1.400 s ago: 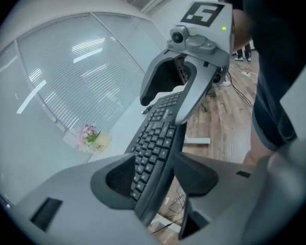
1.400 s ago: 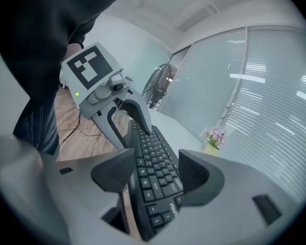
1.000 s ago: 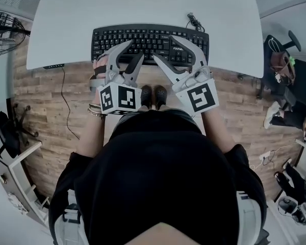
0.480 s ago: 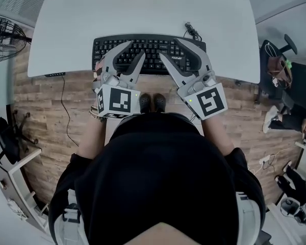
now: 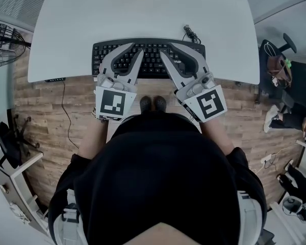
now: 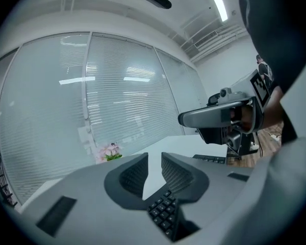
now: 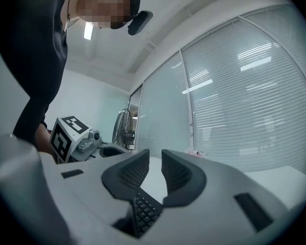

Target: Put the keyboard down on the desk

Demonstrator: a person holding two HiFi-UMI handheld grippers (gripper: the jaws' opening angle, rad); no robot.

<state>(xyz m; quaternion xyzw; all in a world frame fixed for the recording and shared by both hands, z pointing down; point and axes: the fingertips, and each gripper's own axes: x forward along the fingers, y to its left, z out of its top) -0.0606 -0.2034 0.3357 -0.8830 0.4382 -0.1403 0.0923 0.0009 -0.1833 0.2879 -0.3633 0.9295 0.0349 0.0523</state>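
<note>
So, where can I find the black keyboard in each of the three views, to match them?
Head view: the keyboard lies across the upper middle, at the near edge of the desk, partly under both grippers.
Left gripper view: low in the middle, a strip of keys in the gap at the base of the jaws.
Right gripper view: also low in the middle, same gap.
Shared landmark: the white desk.

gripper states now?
Left gripper: open a little, nothing between the jaws; they have just been closing.
Right gripper: same, open a little, empty, just been closing.
</note>
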